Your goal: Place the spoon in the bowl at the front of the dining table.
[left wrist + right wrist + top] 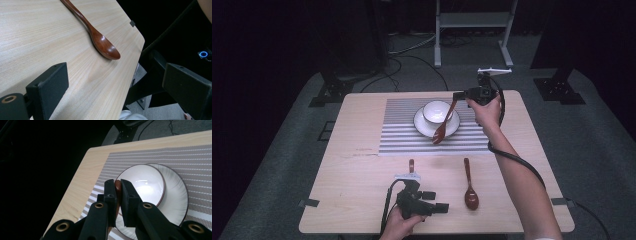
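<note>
Right gripper (pixel 460 95), jaws clamped on a spoon (pixel 443 125) handle above the bowl (pixel 435 111); left gripper (pixel 443 207) jaws open. Lower gently, keeping the spoon's tip clear of the rim.

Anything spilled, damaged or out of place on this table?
Nothing spilled or broken. The bowl sits off-centre on its plate, toward the far edge. One spoon hangs from the right gripper above the plate; another spoon lies flat on the table.

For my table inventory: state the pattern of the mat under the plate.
The placemat has grey and white horizontal stripes, clearest in the high view.
</note>
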Motion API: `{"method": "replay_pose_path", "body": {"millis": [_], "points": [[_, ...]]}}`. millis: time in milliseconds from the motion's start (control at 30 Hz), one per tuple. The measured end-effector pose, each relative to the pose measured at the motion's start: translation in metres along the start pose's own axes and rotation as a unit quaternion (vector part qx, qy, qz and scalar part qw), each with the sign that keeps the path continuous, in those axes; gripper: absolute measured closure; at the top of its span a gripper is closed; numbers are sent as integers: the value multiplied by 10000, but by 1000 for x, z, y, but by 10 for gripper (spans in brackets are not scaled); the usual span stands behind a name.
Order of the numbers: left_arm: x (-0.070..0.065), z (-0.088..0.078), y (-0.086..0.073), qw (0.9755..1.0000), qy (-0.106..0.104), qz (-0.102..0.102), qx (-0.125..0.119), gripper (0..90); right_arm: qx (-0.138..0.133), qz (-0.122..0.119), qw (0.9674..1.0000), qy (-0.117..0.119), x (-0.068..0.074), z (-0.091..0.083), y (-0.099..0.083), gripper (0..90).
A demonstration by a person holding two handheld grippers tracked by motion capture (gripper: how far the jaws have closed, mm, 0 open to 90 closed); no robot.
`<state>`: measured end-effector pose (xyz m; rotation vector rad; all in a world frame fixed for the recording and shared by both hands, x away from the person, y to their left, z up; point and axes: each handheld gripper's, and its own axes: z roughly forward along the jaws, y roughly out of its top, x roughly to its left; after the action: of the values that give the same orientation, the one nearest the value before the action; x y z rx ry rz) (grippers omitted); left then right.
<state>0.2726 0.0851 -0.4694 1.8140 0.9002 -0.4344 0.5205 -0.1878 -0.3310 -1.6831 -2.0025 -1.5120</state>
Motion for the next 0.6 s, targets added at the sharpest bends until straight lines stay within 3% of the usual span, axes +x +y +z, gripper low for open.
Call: {"method": "replay_pose_path", "body": {"millis": [600], "points": [[-1,-1,0,10000,2,24,-7,55,-465,286,9982,-264,-8,-5,17,831]]}}
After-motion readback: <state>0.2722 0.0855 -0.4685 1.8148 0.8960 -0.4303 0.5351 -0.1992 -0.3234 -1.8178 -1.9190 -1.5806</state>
